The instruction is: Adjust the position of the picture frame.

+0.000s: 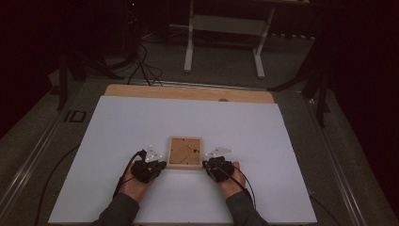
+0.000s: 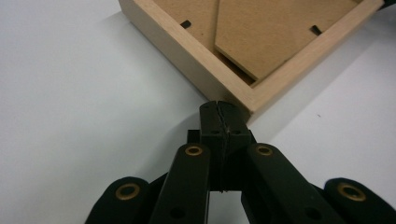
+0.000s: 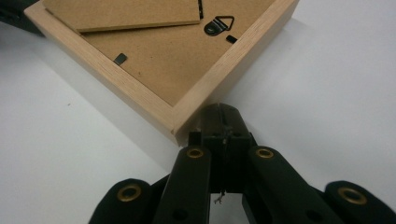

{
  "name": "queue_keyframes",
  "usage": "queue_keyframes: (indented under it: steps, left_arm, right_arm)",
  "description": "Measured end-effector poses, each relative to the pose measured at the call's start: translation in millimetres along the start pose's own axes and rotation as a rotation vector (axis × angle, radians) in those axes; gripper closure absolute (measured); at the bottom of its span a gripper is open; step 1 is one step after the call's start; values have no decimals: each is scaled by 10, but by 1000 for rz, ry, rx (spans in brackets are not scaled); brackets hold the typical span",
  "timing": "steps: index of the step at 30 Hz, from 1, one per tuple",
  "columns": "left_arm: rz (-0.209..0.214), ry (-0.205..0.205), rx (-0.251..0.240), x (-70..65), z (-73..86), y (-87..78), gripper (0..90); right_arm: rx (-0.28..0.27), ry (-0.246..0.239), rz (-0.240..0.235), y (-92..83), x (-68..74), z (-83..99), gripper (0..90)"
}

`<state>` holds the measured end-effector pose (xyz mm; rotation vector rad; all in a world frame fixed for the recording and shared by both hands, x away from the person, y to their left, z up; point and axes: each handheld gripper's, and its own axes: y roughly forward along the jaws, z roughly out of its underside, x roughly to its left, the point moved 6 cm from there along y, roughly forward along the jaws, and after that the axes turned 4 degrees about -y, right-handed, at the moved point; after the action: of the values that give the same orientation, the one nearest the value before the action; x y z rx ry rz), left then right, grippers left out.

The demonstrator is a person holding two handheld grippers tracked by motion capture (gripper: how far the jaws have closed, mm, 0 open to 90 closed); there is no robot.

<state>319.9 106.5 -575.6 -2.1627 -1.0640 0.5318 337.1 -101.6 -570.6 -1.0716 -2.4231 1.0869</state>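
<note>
Both my clenched tongs, left gripper [image 2: 219,108] and right gripper [image 3: 220,112], press opposite near corners of the face-down picture frame [image 1: 185,153] between them.

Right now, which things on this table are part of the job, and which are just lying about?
In the job:
- wooden picture frame, lying back side up
- left gripper, shut, at its near left corner
- right gripper, shut, at its near right corner

Lying about:
- white sheet under it all
- floor cables beyond the table

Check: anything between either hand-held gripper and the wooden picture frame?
Nothing visible. The left hand-held gripper and right hand-held gripper, both shut, sit right at the near corners of the square light-wood picture frame, lying back-up on the white board.
</note>
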Motion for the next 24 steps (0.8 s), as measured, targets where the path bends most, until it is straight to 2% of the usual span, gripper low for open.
queue_keyframes:
  steps: [3, 9, 24]
  left_arm:
    - [-15, 15, 2, -7, -32, 34, 900]
    - [-20, 18, 2, -2, -64, 62, 900]
    - [-32, -1, -1, 32, -121, 117, 900]
  right_arm:
    - [-2, 15, 10, 4, -26, -1, 900]
    - [-2, 31, 15, 11, -68, -5, 900]
    - [-4, 42, 38, 67, -137, -60, 900]
